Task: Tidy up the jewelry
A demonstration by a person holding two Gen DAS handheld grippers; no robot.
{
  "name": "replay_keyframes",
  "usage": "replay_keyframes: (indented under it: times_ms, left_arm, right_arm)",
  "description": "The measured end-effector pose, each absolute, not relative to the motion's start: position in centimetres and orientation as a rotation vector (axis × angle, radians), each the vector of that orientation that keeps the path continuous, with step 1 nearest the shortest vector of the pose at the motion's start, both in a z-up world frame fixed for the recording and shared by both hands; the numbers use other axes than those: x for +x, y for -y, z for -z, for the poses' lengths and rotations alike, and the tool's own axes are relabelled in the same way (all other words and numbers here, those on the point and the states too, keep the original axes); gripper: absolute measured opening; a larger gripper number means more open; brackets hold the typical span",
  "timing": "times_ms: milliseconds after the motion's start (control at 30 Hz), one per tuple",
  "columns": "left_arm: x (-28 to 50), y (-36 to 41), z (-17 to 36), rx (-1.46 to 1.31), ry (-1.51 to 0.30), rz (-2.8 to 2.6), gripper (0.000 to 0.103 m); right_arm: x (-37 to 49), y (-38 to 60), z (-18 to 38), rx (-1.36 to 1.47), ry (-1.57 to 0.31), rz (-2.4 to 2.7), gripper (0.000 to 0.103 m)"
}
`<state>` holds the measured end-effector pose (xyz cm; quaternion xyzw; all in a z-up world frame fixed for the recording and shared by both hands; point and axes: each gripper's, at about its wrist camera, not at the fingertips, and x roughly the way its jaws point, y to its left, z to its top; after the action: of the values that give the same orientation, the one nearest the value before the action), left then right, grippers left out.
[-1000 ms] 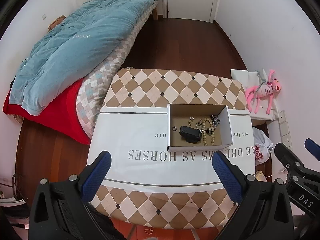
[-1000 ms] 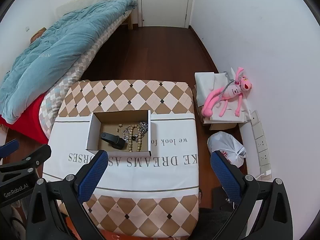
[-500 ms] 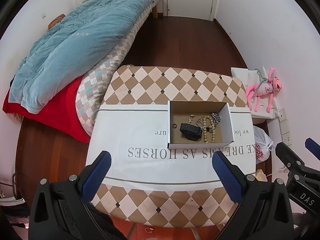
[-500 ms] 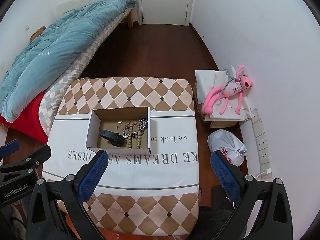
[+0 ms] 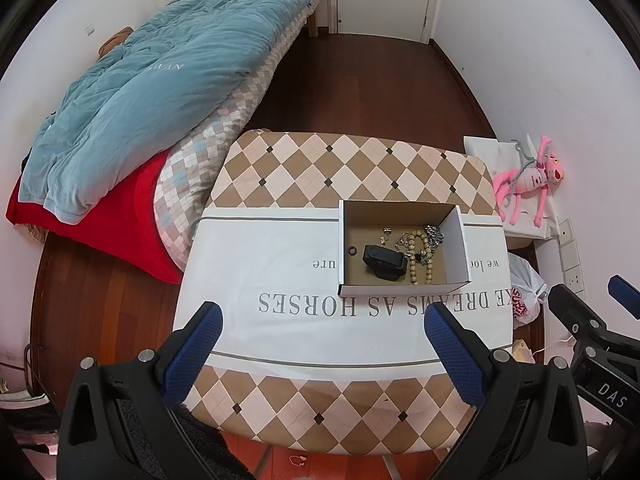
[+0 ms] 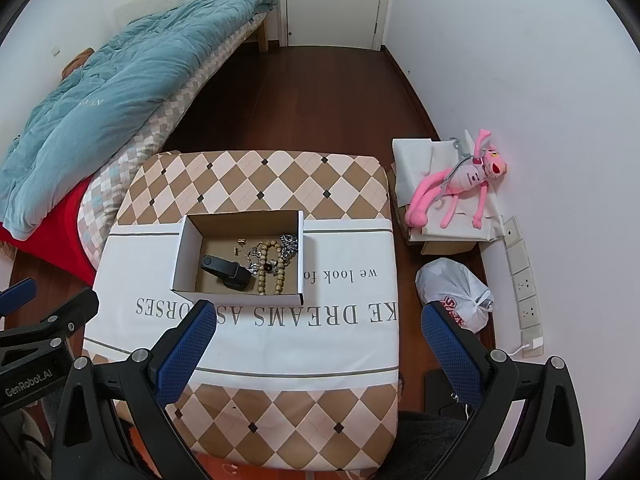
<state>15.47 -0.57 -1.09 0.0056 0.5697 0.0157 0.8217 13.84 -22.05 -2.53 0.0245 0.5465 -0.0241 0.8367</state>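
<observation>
An open cardboard box point(image 5: 462, 248) point(image 6: 182, 254) stands on the cloth-covered table point(image 5: 280, 264) point(image 6: 352, 320). Inside lie a black watch point(image 5: 383, 261) point(image 6: 225, 271), a wooden bead bracelet point(image 5: 420, 254) point(image 6: 270, 266), a silver chain point(image 5: 434, 234) point(image 6: 289, 245) and small earrings point(image 5: 386, 232) point(image 6: 240, 245). My left gripper point(image 5: 322, 320) is open and empty, high above the table's near side. My right gripper point(image 6: 318, 320) is open and empty, also high above the near side, to the right of the box.
A bed with a teal duvet point(image 5: 152, 80) point(image 6: 100, 92) stands left of the table. A pink plush toy point(image 5: 528, 180) point(image 6: 460, 184) lies on a box by the right wall. A white plastic bag point(image 6: 456, 292) sits on the floor.
Both grippers have risen and drawn back a little, so the table and box look smaller and farther. Both stay open. Nothing in the box has moved.
</observation>
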Motion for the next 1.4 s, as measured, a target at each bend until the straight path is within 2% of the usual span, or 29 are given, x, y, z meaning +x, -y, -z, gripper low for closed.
replay_keyframes:
  times_ms: [1400]
  left_arm:
    - [15.29, 0.17, 1.44, 0.007, -1.229, -0.027, 0.103]
  right_arm:
    - [13.69, 22.13, 2.9, 0.023, -1.181, 0.032, 0.103]
